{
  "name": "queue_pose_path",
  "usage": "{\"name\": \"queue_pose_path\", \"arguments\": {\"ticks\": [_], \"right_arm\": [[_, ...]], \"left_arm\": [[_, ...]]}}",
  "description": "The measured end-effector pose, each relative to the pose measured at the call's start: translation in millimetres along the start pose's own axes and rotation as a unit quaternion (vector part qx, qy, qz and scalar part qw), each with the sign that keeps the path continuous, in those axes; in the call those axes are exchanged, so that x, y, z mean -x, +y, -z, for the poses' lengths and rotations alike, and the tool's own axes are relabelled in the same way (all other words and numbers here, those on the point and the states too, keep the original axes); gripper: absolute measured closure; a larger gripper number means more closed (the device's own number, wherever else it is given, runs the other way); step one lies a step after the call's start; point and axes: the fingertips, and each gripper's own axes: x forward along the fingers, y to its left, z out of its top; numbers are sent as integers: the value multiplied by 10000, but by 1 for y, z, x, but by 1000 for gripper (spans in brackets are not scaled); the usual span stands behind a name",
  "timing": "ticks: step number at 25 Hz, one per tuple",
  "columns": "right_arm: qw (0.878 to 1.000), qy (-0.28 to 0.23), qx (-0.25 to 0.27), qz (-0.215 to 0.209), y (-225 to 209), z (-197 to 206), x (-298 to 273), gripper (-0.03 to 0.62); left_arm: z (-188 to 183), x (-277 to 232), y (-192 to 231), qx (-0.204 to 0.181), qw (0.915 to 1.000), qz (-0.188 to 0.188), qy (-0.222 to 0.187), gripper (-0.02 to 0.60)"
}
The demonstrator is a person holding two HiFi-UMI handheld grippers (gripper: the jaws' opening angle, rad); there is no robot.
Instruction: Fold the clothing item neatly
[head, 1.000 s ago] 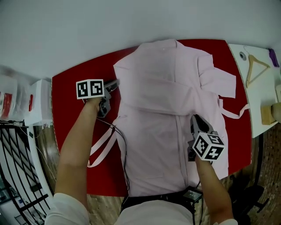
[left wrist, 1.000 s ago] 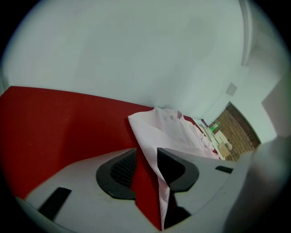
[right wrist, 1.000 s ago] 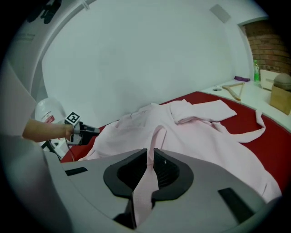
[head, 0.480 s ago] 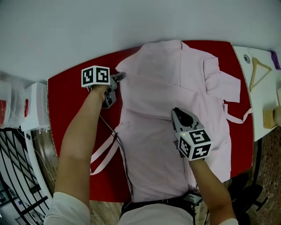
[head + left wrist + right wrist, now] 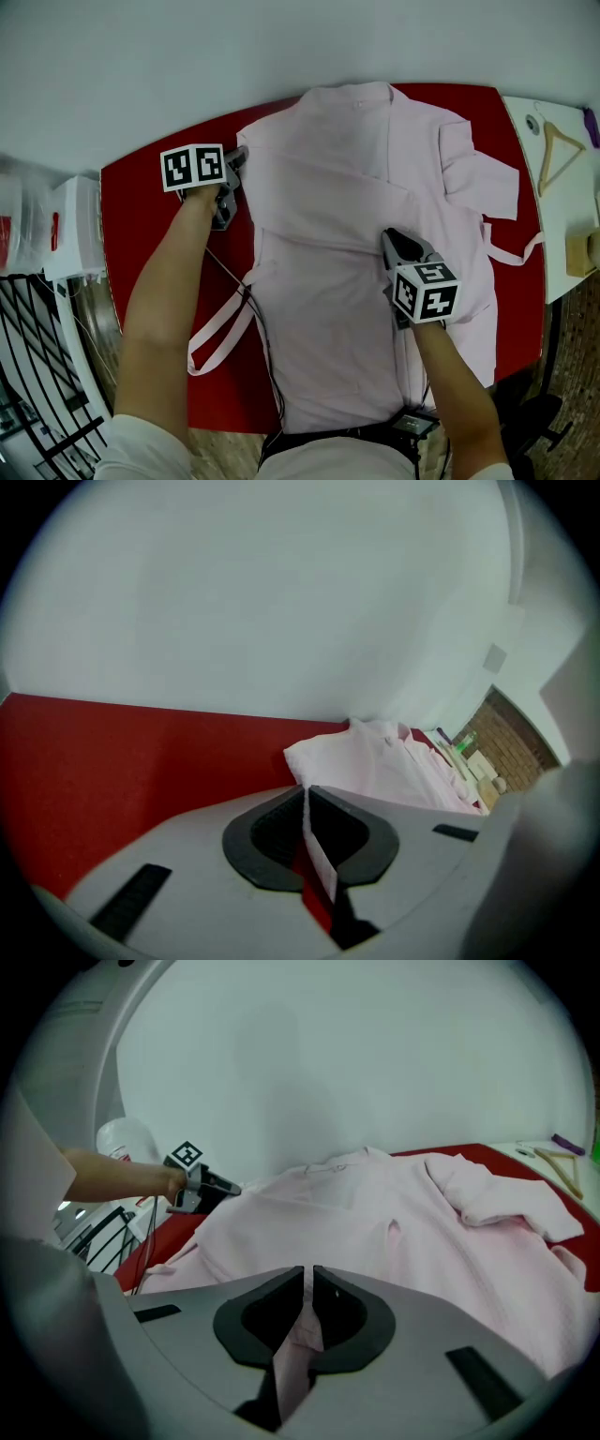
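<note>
Now the left gripper [image 5: 240,159] has just closed its jaws on the edge of the robe [image 5: 328,309]. The right gripper [image 5: 397,242] pinches its middle. Spread on the red table [image 5: 150,216], the robe looks ready for folding.

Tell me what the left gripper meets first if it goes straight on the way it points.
The left gripper has just been closing its jaws on an edge of the pink garment. Going on, it would probably meet that garment's shoulder first, with the red table under it.
</note>
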Motion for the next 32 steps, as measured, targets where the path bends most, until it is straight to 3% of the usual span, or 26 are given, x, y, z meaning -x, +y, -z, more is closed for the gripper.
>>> {"name": "queue_pose_path", "arguments": {"ticks": [8,13,19,24,32], "right_arm": [[9995,314,-26,103,-3,8,-6,569],[9992,365,-30,159,-4,9,-7,569],[9988,430,52,248,-5,10,-9,569],[9997,223,-72,0,-4,2,-3,568],[9992,107,338,161,-30,-11,34,568]], "left_arm": [[0,-8,14,-277,9986,-401,196,563],[-3,-11,17,-363,9981,-459,202,561],[-4,-5,14,-275,9993,-201,123,549],[-8,17,5,-410,9989,-51,-233,502],[-3,61,-40,-718,9934,412,-788,501]]}}
